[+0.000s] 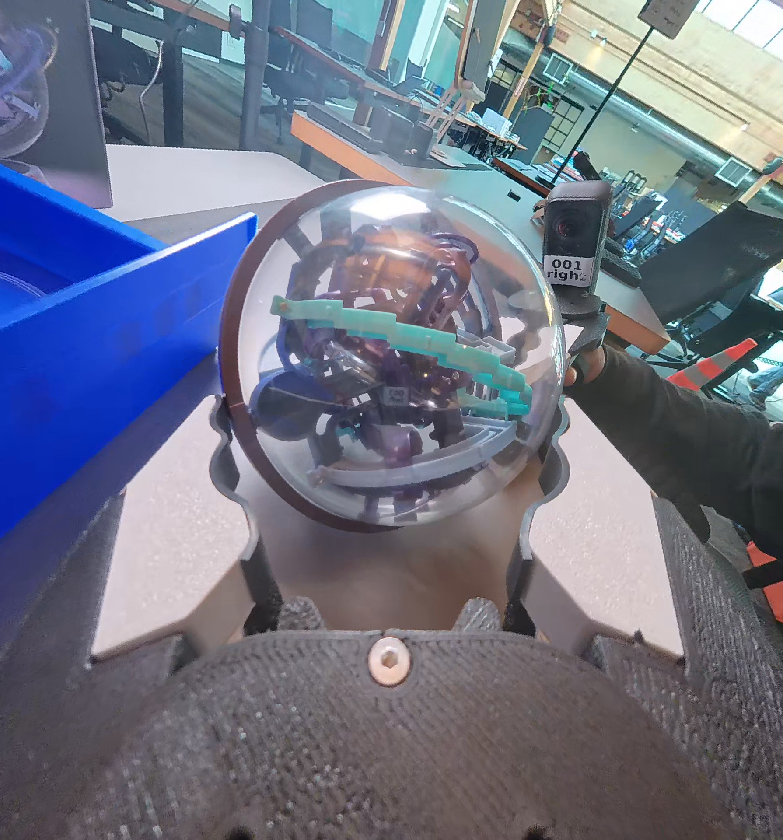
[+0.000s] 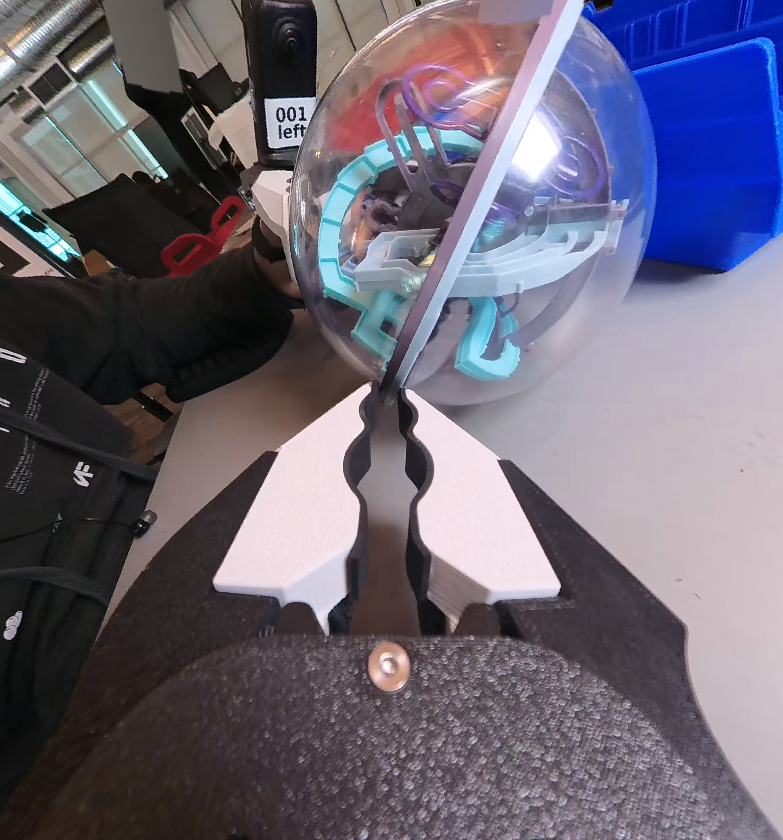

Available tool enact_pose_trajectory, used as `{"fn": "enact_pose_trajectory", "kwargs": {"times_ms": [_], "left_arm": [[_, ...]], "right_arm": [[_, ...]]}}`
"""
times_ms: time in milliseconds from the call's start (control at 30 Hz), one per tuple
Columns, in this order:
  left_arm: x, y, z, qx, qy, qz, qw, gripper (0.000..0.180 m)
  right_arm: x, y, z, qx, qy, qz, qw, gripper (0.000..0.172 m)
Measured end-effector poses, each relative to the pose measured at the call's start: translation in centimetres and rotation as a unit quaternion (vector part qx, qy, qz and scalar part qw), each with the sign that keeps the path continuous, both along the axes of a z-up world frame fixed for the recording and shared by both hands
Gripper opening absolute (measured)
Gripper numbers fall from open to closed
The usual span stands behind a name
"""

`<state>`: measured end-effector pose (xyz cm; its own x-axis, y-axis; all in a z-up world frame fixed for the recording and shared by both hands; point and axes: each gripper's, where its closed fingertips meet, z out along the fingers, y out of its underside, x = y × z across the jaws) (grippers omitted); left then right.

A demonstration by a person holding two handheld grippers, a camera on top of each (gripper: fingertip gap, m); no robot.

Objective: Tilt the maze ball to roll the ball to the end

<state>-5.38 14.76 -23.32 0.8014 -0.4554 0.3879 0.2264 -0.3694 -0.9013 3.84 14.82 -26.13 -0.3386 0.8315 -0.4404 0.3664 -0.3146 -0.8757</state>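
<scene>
Both grippers grasp the maze ball above the table.

The left gripper is spread wide, its two fingertips pressed against opposite sides of the clear maze ball, which sits straight ahead between them. The ball's dark ring runs past the left fingertip. Inside, a teal track crosses purple and grey tracks. The right gripper is clenched almost shut, its dark wavy pads pinching the ring's lower edge just ahead of its tips. A blue bin stands to the left of the left gripper, near the ball. The grey table lies beneath and to the right of the right gripper.
</scene>
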Motion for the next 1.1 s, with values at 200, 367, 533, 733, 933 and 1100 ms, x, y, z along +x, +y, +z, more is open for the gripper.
{"fn": "enact_pose_trajectory", "kwargs": {"times_ms": [200, 367, 533, 733, 933, 1100], "left_arm": [[0.0, -0.1, 0.2, -0.007, -0.001, 0.002, 1.000, 0.135], [-0.3, 0.1, -0.2, -0.033, -0.032, 0.009, 0.999, 0.135], [-0.5, -0.2, -0.2, -0.029, -0.053, -0.012, 0.998, 0.135], [-0.3, -1.6, -0.6, 0.020, -0.048, -0.089, 0.995, 0.135], [-0.2, -1.8, -0.4, 0.015, -0.087, -0.107, 0.990, 0.134], [-0.1, -1.7, -0.4, -0.008, -0.141, -0.118, 0.983, 0.134]], "right_arm": [[0.0, -0.4, 0.0, 0.001, -0.002, 0.012, 1.000, 0.006], [-0.1, -0.4, -0.1, -0.003, -0.004, 0.014, 1.000, 0.006], [-0.2, -1.1, 0.2, 0.024, 0.013, 0.023, 0.999, 0.006], [-0.1, -3.3, -0.2, 0.143, 0.038, 0.050, 0.988, 0.003], [0.1, -4.3, 0.3, 0.169, 0.065, 0.060, 0.982, 0.001], [0.3, -5.0, 1.2, 0.166, 0.087, 0.070, 0.980, 0.000]]}}
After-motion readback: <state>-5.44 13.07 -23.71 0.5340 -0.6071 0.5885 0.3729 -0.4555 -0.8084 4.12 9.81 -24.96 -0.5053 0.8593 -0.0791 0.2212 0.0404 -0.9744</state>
